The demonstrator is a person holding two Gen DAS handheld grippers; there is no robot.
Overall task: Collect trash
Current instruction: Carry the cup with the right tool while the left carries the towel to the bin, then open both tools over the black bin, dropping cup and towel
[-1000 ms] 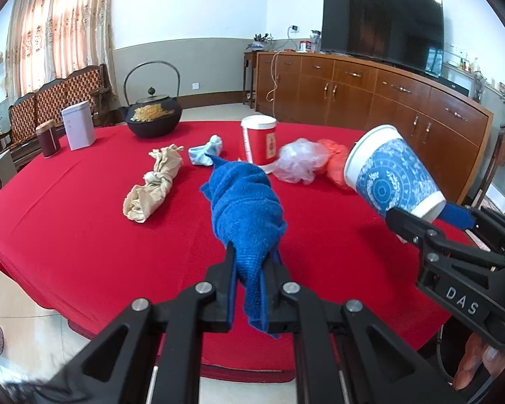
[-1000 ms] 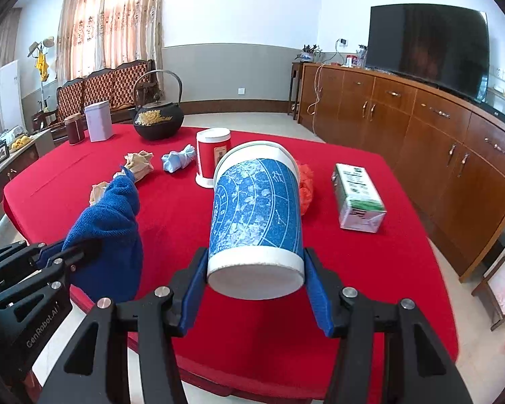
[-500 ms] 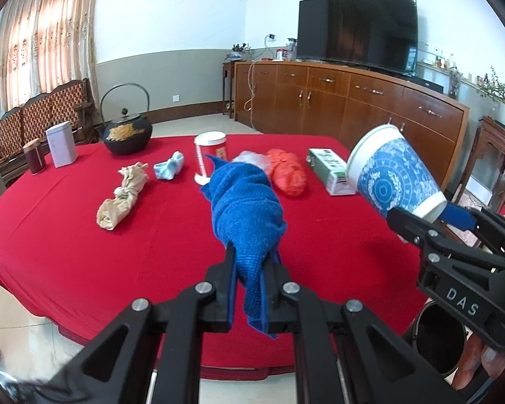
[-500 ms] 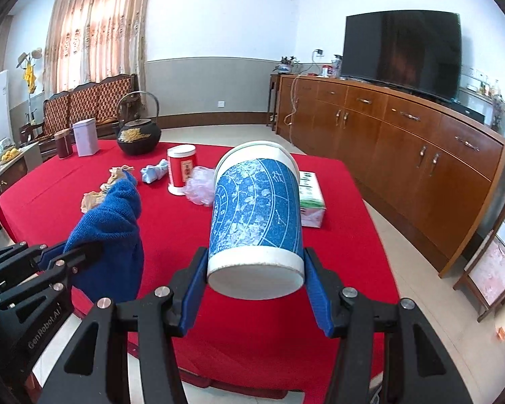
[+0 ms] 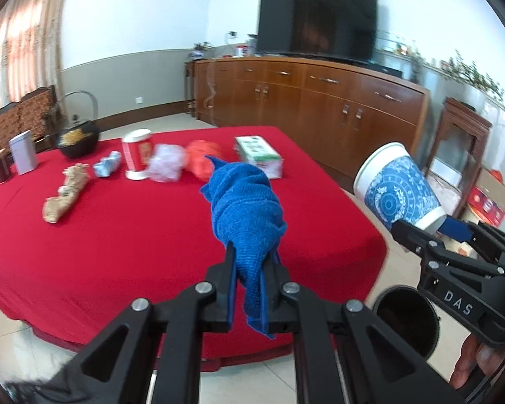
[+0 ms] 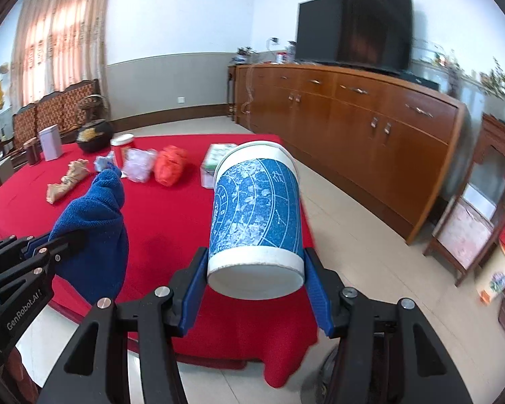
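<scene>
Over near edge of red-clothed bench [image 5: 124, 235]: left hand-held gripper [image 5: 250, 269] clamped narrow on bunched blue cloth [image 5: 247, 208], cloth sticking up past fingertips, tail hanging below. Right hand-held gripper [image 6: 254, 282] closed around base of blue-patterned paper cup [image 6: 256, 215], cup tilted, mouth facing away, held beyond bench corner above tiled floor. Black round bin [image 5: 405, 320] on floor just beside bench corner, below right hand-held gripper. Lying on bench, well apart from both: crumpled tan paper [image 5: 64, 193], light blue wad [image 5: 107, 166], red canister [image 5: 137, 158], clear plastic bag [image 5: 166, 166], orange bag [image 5: 202, 156], green-white box [image 5: 259, 155], black kettle [image 5: 78, 134].
</scene>
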